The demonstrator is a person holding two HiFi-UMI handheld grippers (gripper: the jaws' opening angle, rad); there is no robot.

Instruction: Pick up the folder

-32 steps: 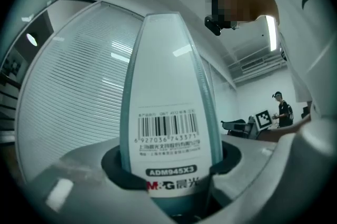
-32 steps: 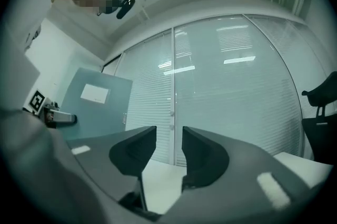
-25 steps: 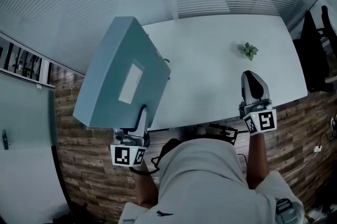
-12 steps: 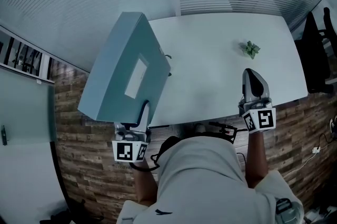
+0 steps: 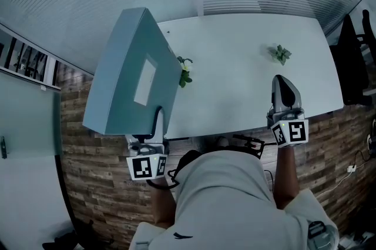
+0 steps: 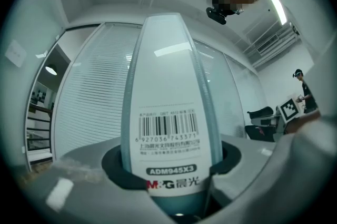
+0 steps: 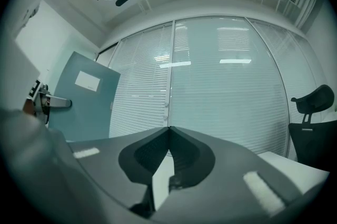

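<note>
There is one folder (image 5: 132,78), a thick blue-grey box file, and it is off the worktop (image 5: 247,96). It hangs tilted in the air over the worktop's left end. The left tool (image 5: 157,125) grips it from below by its narrow spine.

In the left gripper view the two jaws stand wide apart, one on each side of the folder (image 6: 167,86), pressing against the spine. That spine carries one barcode label with a printed model code beneath it. The broad face of the folder bears a single white label, seen in both the head view and the right gripper view, where the folder (image 7: 84,96) stands at the left.

The right tool (image 5: 281,83) is well apart from the folder, over the right part of the worktop and pointing towards the blinds. Its jaws are closed tip to tip with nothing between them, as the right gripper view shows at the right tool (image 7: 168,130).

Two small green plants sit on the worktop. One plant (image 5: 184,71) is just beside the folder's right edge, and the other plant (image 5: 279,55) lies beyond the right tool. One black chair (image 5: 352,49) stands past the worktop's right end.
</note>
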